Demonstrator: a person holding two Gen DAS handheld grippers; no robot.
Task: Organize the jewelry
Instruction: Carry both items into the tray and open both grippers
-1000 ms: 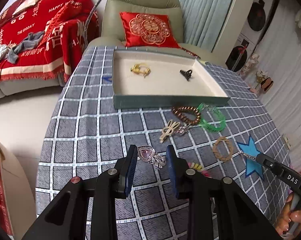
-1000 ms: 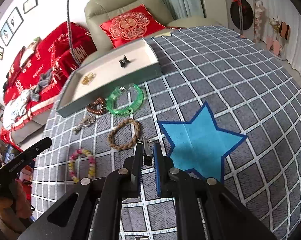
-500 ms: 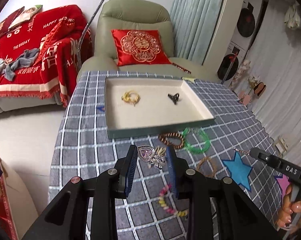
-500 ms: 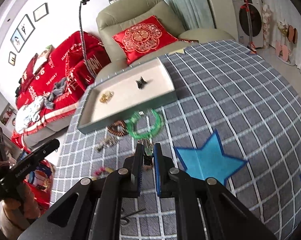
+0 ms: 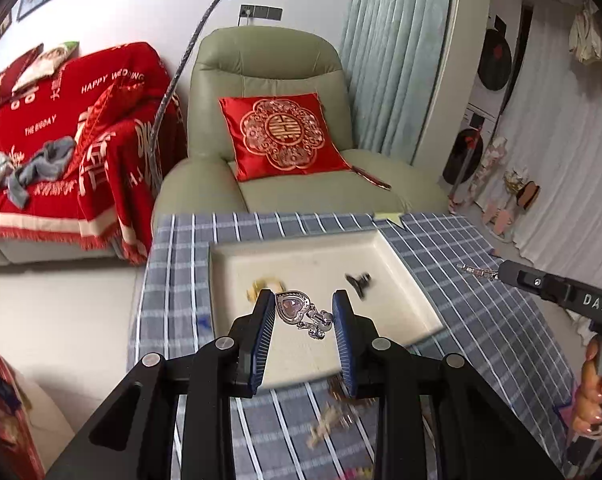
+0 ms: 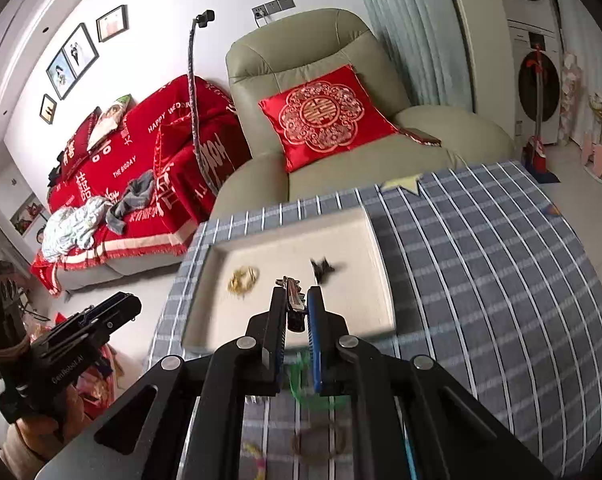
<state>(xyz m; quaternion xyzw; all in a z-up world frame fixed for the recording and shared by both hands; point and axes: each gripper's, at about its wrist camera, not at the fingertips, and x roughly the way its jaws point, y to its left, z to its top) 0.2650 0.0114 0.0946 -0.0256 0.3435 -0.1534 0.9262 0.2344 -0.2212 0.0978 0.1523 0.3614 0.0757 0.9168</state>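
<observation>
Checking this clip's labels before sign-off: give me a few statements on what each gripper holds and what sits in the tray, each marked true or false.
1. The left gripper holds a heart-shaped pendant. True.
2. The right gripper is open with nothing in it. False: it is shut on a slim metal hair clip.
3. The tray holds a gold piece and a small black clip. True.
4. The green bracelet lies inside the tray. False: it lies on the checked cloth, in front of the tray.
</observation>
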